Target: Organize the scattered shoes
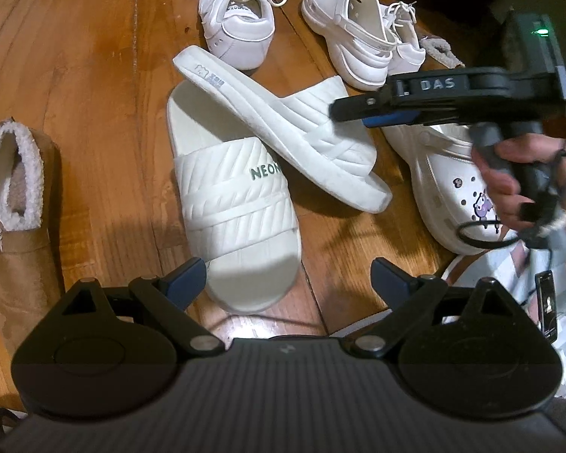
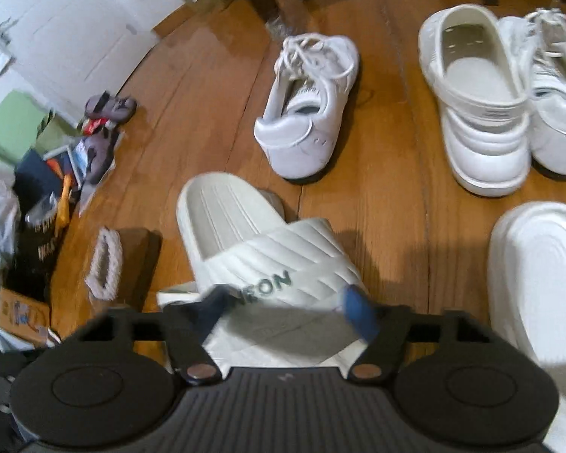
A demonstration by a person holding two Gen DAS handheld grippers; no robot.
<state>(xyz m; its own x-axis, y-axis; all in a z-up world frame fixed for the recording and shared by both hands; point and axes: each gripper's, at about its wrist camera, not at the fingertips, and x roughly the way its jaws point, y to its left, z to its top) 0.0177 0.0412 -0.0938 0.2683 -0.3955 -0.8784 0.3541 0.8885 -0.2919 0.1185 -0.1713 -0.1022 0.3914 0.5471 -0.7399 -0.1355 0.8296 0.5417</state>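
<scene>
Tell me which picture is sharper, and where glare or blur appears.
Left wrist view: sharper; the NEON slide is crisp, with glare on the wooden floor and fisheye bending at the edges. Right wrist view: motion-blurred, most at the right gripper and the clutter pile; the sneaker is soft.
</scene>
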